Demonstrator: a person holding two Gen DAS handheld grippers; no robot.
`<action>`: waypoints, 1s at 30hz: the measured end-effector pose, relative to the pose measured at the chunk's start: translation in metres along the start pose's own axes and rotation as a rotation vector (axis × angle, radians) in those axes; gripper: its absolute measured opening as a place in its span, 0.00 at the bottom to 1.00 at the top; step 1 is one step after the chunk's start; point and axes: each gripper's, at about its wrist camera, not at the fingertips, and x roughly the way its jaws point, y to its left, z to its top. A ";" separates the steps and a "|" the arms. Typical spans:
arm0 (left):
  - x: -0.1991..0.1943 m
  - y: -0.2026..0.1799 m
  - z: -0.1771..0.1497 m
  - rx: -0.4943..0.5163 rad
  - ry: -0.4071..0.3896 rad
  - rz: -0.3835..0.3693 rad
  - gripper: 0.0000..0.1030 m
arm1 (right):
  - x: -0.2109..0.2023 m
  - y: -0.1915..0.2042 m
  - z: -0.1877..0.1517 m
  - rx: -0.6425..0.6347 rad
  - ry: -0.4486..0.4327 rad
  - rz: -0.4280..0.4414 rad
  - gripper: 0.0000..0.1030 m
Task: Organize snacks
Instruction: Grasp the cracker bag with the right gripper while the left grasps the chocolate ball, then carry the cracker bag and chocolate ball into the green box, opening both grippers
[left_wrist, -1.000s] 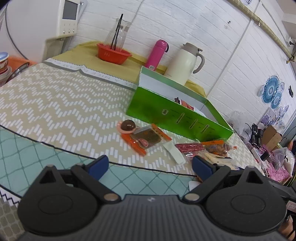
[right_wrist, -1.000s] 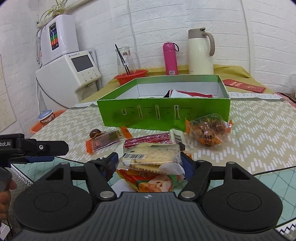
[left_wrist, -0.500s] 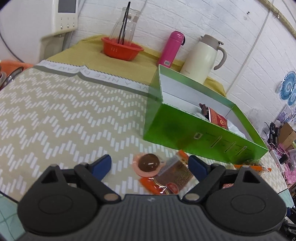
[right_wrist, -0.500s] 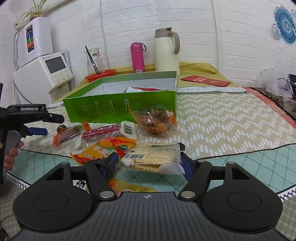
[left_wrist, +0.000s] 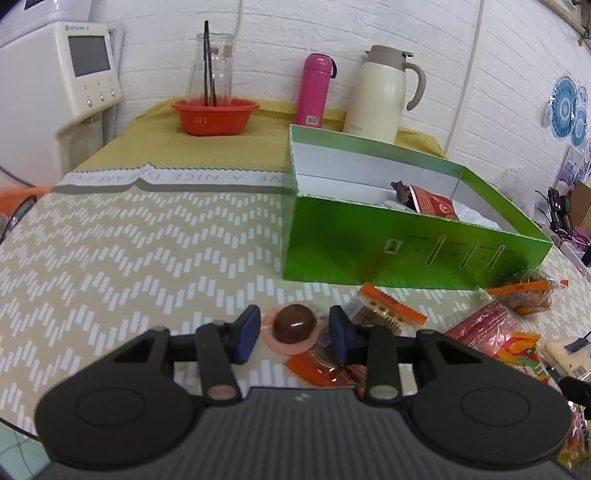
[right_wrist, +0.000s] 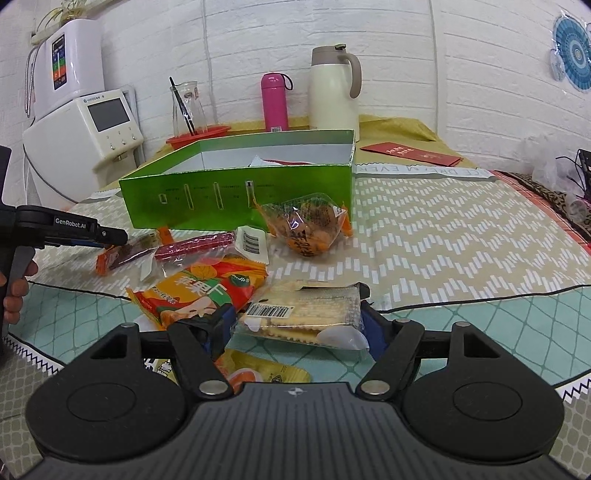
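A green box (left_wrist: 406, 254) stands open on the table with a red packet (left_wrist: 432, 201) inside; it also shows in the right wrist view (right_wrist: 236, 199). My left gripper (left_wrist: 293, 334) is open, its pads on either side of a brown jelly cup (left_wrist: 293, 326) on the cloth, with a small gap each side. An orange-edged snack packet (left_wrist: 384, 310) lies beside it. My right gripper (right_wrist: 293, 325) is shut on a cracker pack (right_wrist: 301, 314), held above the table. The left gripper (right_wrist: 70, 230) shows at the left of the right wrist view.
Loose snacks lie before the box: a clear bag of orange sweets (right_wrist: 310, 229), a red sausage stick (right_wrist: 195, 245), an orange fruit-chip bag (right_wrist: 199, 291). Behind stand a cream jug (right_wrist: 334, 92), pink bottle (right_wrist: 275, 101), red bowl (left_wrist: 214, 116) and white appliance (right_wrist: 85, 136).
My left gripper has moved forward and down onto the jelly cup and its jaws have narrowed around it. My right gripper keeps the cracker pack and has drifted back and right.
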 end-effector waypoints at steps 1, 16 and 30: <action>0.000 0.000 -0.001 0.005 -0.005 -0.002 0.34 | 0.001 0.000 0.000 -0.003 0.002 -0.002 1.00; -0.028 0.009 0.004 -0.113 -0.053 -0.047 0.33 | -0.019 0.007 0.014 -0.071 -0.053 -0.014 1.00; -0.057 -0.036 0.067 -0.079 -0.198 -0.212 0.29 | -0.014 0.021 0.077 -0.142 -0.255 0.072 1.00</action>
